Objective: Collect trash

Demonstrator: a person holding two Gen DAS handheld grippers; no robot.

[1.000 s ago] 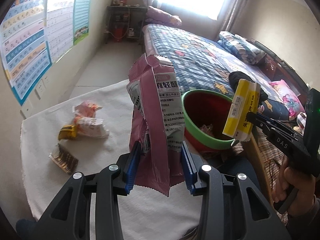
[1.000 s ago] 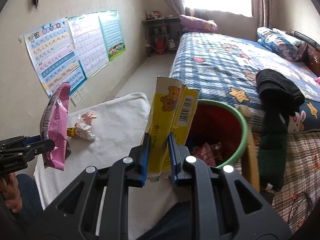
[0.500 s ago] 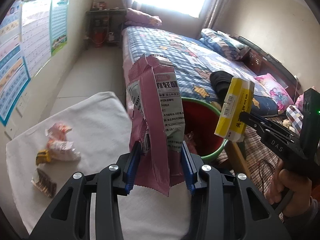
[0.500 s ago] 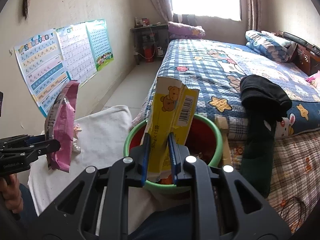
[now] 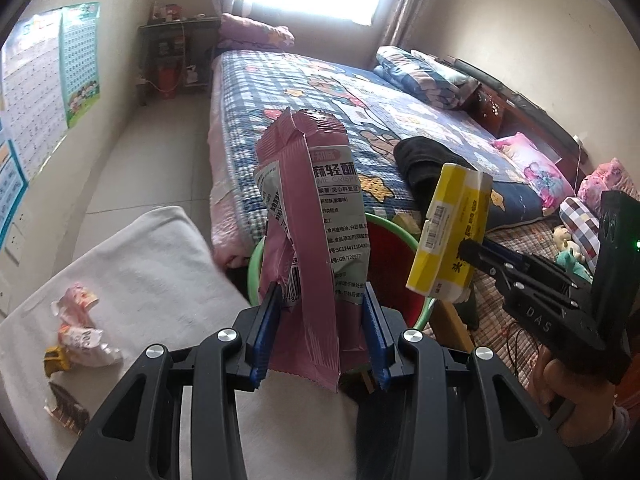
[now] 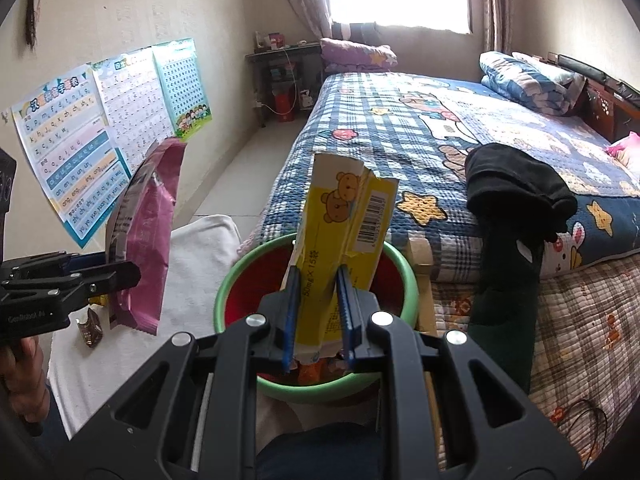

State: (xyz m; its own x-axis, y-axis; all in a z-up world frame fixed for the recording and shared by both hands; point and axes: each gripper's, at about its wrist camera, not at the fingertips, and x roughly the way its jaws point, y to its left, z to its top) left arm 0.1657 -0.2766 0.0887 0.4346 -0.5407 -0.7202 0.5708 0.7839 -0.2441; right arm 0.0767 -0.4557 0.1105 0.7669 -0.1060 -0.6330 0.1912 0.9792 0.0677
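Both grippers loaded: left gripper (image 5: 319, 328) clamps tall pink foil snack bag (image 5: 310, 216), right gripper (image 6: 318, 320) clamps torn yellow bear-print carton (image 6: 340, 240)
I'm holding the carton over green-rimmed red plastic bin (image 6: 236, 280); bag just left of it, above white cloth-covered table (image 5: 152, 248)

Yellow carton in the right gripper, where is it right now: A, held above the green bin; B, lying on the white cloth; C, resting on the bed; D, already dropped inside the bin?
A: the right gripper is shut on the yellow carton, holding it upright over the green bin, not released.
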